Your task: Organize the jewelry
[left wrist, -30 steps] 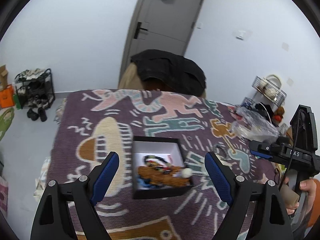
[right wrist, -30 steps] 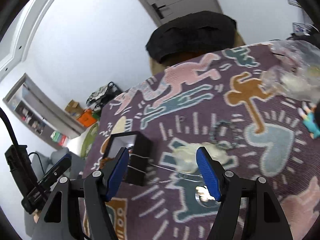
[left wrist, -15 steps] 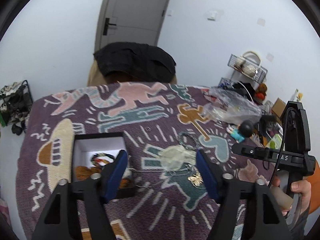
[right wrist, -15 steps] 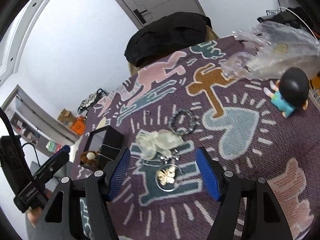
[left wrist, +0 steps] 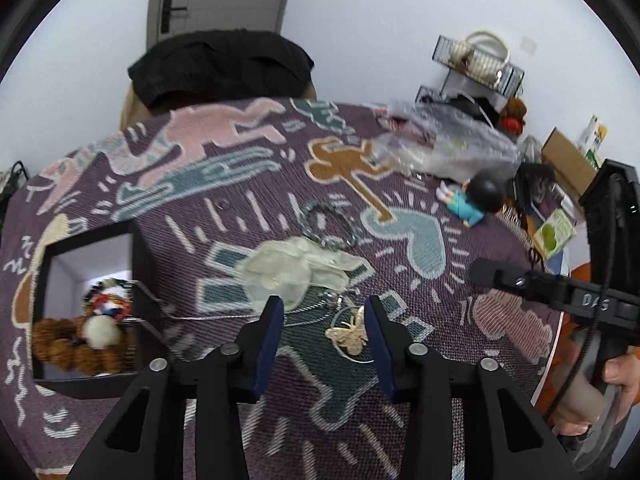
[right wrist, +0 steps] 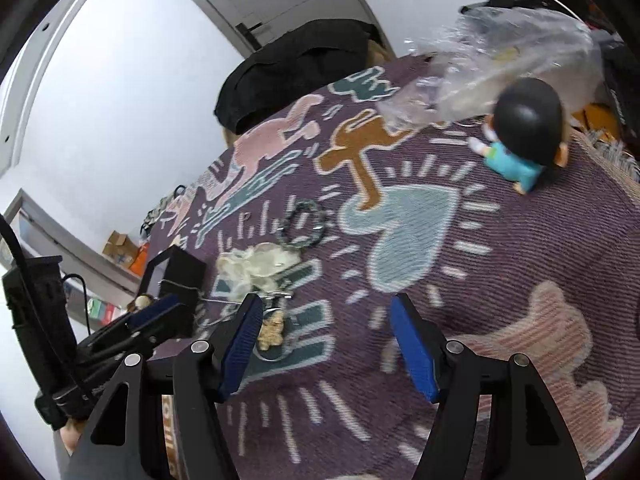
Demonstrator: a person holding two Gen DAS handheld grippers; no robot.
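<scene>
Two grippers angled down over the patterned cloth [left wrist: 520,312].
Left gripper [left wrist: 325,312] closing astride the gold butterfly pendant [left wrist: 347,334], pads not yet touching; right gripper [right wrist: 326,320] spread wide, empty. Pendant flat beside black jewelry box [left wrist: 136,248], thin chain [left wrist: 208,317] stretched toward the box.

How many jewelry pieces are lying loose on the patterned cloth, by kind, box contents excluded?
Dark beaded bracelet: 1
Gold butterfly pendant in a thin wire hoop: 1
Thin silver chain, running from the black box's edge toward the pendant: 1
Total: 3
</scene>
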